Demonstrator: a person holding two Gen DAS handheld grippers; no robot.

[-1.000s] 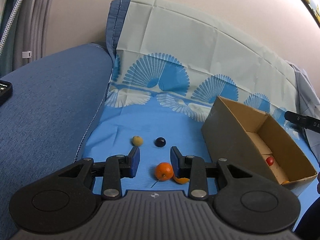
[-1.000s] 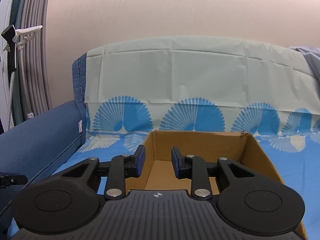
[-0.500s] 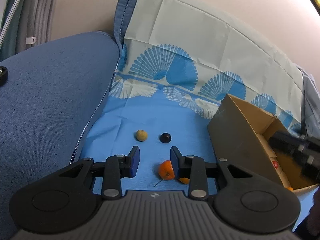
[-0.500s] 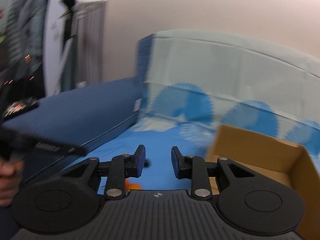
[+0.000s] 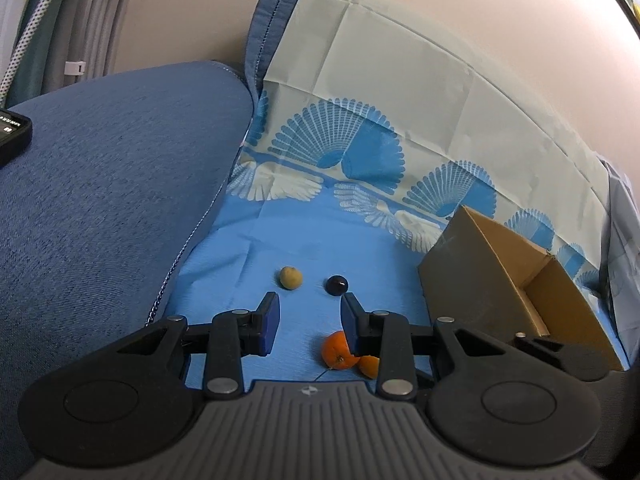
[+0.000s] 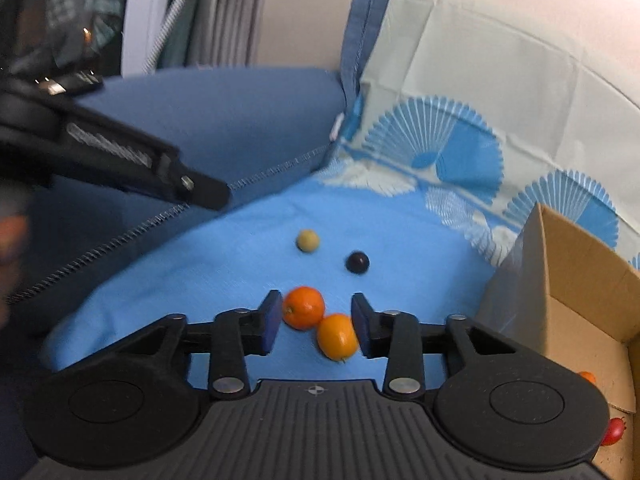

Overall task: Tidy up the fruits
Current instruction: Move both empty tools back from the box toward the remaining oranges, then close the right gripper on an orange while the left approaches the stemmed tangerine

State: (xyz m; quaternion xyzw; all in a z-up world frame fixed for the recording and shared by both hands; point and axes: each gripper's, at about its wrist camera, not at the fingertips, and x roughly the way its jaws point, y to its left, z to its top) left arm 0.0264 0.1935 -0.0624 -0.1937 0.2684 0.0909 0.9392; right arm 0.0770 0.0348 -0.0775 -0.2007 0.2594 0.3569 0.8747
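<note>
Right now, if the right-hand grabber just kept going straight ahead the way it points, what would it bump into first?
Most likely the two oranges. The right gripper is open, and the deep orange one and the lighter one lie on the blue cloth between its fingers. Depth is hard to judge.

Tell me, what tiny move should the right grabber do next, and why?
Probably ease the open right gripper forward and down until its fingers straddle one orange, then close. Both oranges sit touching on the blue cloth just ahead of it, outside the cardboard box.
</note>
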